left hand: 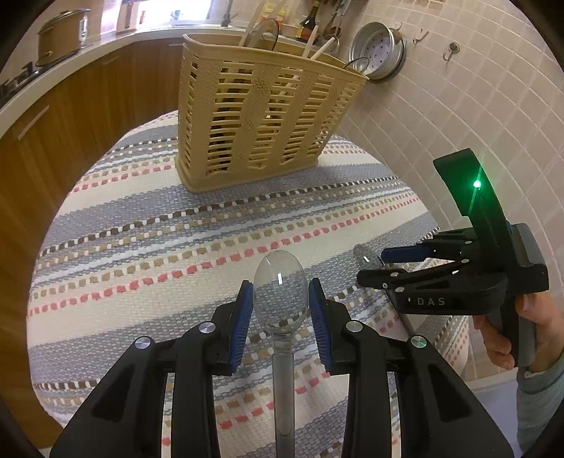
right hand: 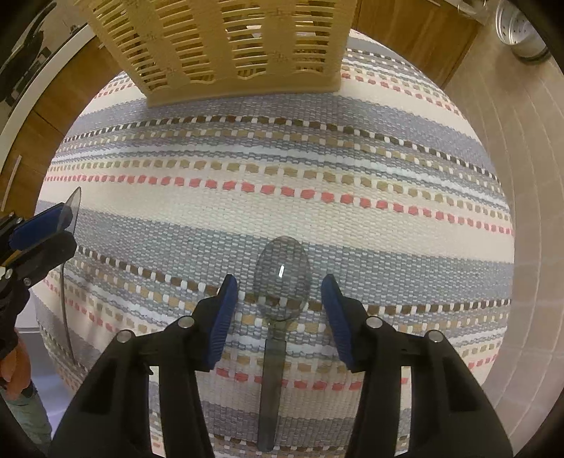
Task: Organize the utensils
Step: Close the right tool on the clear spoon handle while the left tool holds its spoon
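The left gripper [left hand: 281,310] grips one spoon [left hand: 280,292]; the right gripper [right hand: 278,310], fingers apart, straddles another spoon [right hand: 282,278]. Next: close, lift, go to far basket [left hand: 261,105].

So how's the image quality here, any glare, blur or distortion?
Left wrist view: strong fisheye bending of the tiled wall, a small glare streak on the clear spoon, sharp overall. Right wrist view: same curving, glare on its spoon, basket slightly soft.

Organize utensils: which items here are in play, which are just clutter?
In play:
- clear plastic spoon clamped in left gripper
- second clear spoon on the mat, between the open right gripper pads
- beige slatted basket

Clutter:
- striped mat
- steel strainer pan
- pot
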A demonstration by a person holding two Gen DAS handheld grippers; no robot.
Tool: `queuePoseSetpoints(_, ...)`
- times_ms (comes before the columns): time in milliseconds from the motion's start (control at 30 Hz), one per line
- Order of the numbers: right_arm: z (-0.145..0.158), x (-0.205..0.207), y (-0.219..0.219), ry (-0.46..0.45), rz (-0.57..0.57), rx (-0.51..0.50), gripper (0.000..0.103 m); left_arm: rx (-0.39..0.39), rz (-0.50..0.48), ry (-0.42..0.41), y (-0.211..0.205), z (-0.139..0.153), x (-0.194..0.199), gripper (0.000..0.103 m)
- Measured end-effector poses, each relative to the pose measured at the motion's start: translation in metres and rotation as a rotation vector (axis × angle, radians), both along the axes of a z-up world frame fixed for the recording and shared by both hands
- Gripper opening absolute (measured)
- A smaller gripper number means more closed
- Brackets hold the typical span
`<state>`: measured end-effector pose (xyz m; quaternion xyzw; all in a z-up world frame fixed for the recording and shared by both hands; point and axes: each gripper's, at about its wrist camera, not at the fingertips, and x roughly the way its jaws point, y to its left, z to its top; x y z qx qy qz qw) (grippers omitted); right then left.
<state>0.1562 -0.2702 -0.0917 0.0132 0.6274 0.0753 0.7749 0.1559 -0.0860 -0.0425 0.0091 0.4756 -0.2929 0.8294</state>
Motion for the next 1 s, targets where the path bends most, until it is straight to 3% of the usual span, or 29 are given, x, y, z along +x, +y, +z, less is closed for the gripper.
queuePoseSetpoints(300,-0.001,-0.004,0.004,-0.025,0.014,-0.026,0.045,-0.017,-0.006,0.005,-0.002,-0.001,0.001,0.031)
queuePoseSetpoints(367,0.001,-0.006,0.004,-0.029,0.020,-0.016,0.035,-0.014,-0.002,0.007,-0.001,-0.002,0.001,0.031)
queuePoseSetpoints(467,0.003,-0.006,0.006,-0.029,0.029,-0.018,0.030,-0.015,0.003,0.015,-0.001,-0.003,0.002,0.031)
queuePoseSetpoints(767,0.007,-0.009,0.006,-0.068,0.038,0.019,0.029,-0.024,0.008,0.006,0.001,-0.003,0.001,0.031)
queuePoseSetpoints(1000,0.030,-0.020,0.004,-0.142,0.049,0.038,0.029,-0.038,0.014,-0.020,0.004,0.006,0.000,0.031)
